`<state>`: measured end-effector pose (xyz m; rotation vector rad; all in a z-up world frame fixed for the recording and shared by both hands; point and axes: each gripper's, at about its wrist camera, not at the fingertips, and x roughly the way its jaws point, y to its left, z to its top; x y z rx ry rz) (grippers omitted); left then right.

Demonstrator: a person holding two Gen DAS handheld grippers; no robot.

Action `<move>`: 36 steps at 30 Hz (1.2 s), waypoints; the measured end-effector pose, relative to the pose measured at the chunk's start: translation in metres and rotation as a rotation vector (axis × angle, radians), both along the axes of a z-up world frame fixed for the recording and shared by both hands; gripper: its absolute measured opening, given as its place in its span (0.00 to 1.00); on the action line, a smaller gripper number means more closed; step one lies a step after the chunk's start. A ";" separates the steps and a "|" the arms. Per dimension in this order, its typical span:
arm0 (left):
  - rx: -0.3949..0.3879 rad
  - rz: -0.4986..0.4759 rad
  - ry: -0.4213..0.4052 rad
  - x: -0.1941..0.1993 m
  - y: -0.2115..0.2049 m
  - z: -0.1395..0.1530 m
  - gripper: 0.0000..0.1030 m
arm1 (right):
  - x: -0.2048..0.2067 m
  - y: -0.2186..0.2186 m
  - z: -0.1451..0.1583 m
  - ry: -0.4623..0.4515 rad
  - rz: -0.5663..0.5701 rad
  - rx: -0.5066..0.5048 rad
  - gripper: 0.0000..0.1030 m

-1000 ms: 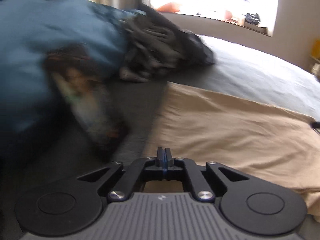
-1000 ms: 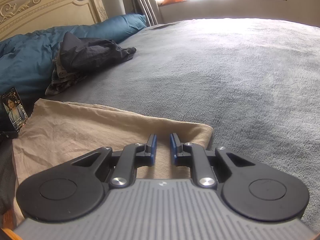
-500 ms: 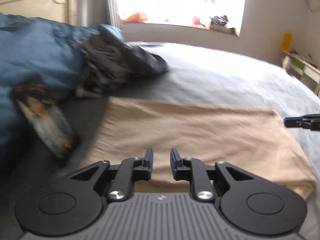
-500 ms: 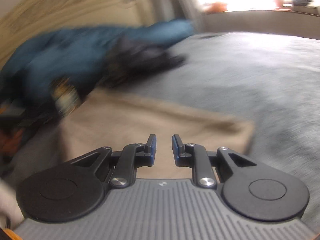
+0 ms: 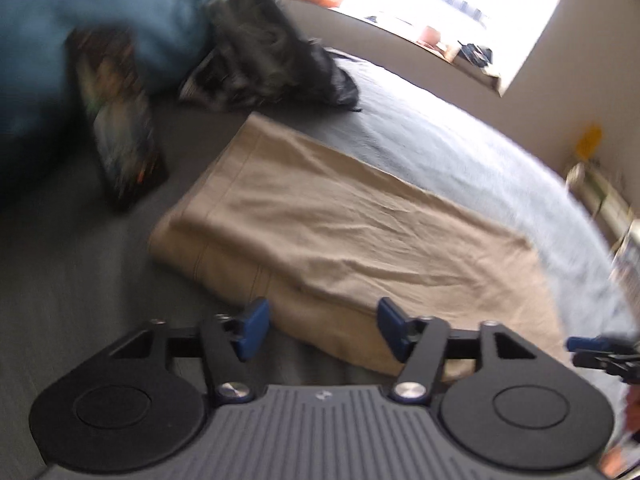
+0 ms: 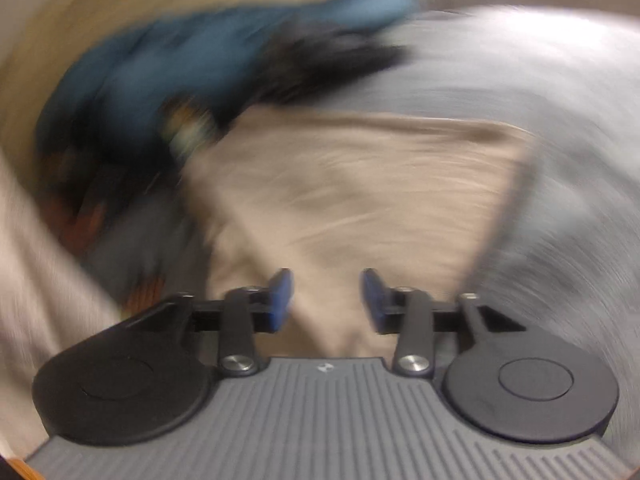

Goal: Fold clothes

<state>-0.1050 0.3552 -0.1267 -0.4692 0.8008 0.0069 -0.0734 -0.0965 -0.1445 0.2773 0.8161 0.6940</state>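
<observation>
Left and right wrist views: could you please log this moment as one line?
left gripper open, empty | right gripper open, empty | folded tan garment flat on grey bed | right view blurred

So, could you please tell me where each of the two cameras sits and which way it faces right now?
Left wrist: on the left gripper, low over the bed, facing the folded beige garment and window; jaws open, and the right gripper shows at the right edge.
Right wrist: on the right gripper, facing the beige garment and headboard end; heavily blurred, jaws open.
Shared: the garment, blue duvet, dark clothes pile.
</observation>
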 end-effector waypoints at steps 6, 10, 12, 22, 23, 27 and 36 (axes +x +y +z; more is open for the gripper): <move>-0.195 0.184 0.020 0.000 0.020 -0.025 0.78 | 0.028 -0.077 -0.042 0.352 -0.426 0.310 0.58; -0.304 0.222 -0.003 0.012 0.026 -0.039 0.82 | 0.031 -0.084 -0.060 0.449 -0.453 0.433 0.71; -0.336 0.229 -0.004 0.019 0.029 -0.045 0.82 | 0.032 -0.082 -0.063 0.461 -0.450 0.450 0.77; -0.365 0.268 -0.059 0.047 0.033 -0.060 0.82 | 0.066 -0.068 -0.066 0.486 -0.377 0.491 0.82; -0.363 0.272 -0.064 0.049 0.032 -0.061 0.82 | 0.072 -0.066 -0.067 0.487 -0.371 0.504 0.82; -0.350 0.296 -0.078 0.056 0.032 -0.064 0.68 | 0.092 -0.054 -0.068 0.478 -0.347 0.529 0.81; -0.319 0.364 -0.063 0.054 0.035 -0.065 0.31 | 0.109 -0.043 -0.076 0.462 -0.368 0.527 0.29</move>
